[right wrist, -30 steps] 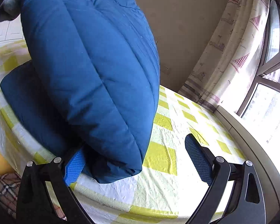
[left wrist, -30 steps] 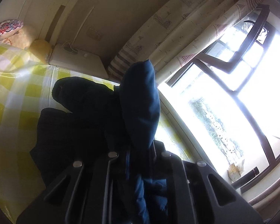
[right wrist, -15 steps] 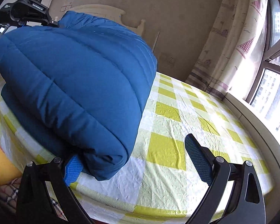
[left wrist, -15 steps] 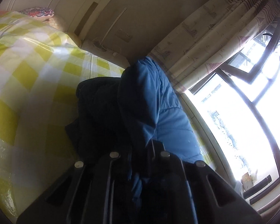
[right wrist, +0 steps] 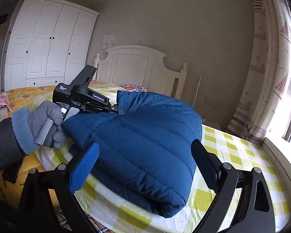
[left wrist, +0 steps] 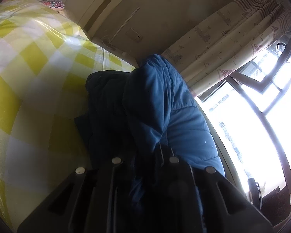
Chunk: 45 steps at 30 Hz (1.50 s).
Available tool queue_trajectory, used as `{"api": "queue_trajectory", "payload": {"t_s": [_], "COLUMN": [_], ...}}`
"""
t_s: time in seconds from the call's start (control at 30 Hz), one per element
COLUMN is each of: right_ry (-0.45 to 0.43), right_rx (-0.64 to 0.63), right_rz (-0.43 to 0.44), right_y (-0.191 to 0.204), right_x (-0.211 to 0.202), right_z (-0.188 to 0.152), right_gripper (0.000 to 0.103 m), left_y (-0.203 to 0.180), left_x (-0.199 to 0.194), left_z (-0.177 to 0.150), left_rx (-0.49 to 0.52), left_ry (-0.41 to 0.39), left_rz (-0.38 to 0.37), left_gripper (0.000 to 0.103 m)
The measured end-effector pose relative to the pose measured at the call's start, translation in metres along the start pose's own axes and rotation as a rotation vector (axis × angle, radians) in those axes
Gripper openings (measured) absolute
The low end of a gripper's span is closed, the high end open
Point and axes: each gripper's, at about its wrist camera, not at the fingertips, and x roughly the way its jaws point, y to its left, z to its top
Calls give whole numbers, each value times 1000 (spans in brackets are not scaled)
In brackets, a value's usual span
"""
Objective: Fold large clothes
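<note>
Left gripper [left wrist: 145, 155] pinches the blue jacket [right wrist: 145, 151]; right gripper [right wrist: 145, 163] gapes wide, empty.

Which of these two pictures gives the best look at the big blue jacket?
The right wrist view. There the jacket lies folded on the checked bed, its whole quilted top visible, with the left gripper pinching its far edge. The left wrist view shows only a bunched, shadowed fold of the jacket rising from that gripper.
</note>
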Motion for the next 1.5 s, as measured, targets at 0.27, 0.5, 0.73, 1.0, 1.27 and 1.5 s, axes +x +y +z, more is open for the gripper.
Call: {"api": "queue_trajectory", "payload": {"t_s": [0.27,0.5,0.73,1.0,1.27,1.5], "right_ry": [182,192,190,197,177,233], "right_rx": [-208,-202,-212,-250,-88,62], "right_rz": [-17,-5,3,18,199,157], "right_y": [67,67,68,72,-14,-115], "right_x": [88,88,87,88,57,159], "right_z": [-39,-38,-41,-43,11,80], "right_gripper": [92,92,92,93,75,55], "left_y": [-28,-121,-66,-5,0,-9], "left_x": [-31,-66,44,67,57,53], "left_z": [17,46,59,45,40,38], "left_rx": [42,241,100,-33,-61,-37], "left_ry": [-57,-238,-26,23,-28,-55], "left_rz": [209,208,345,267,252,335], "left_gripper": [44,75,60,61,67,79]}}
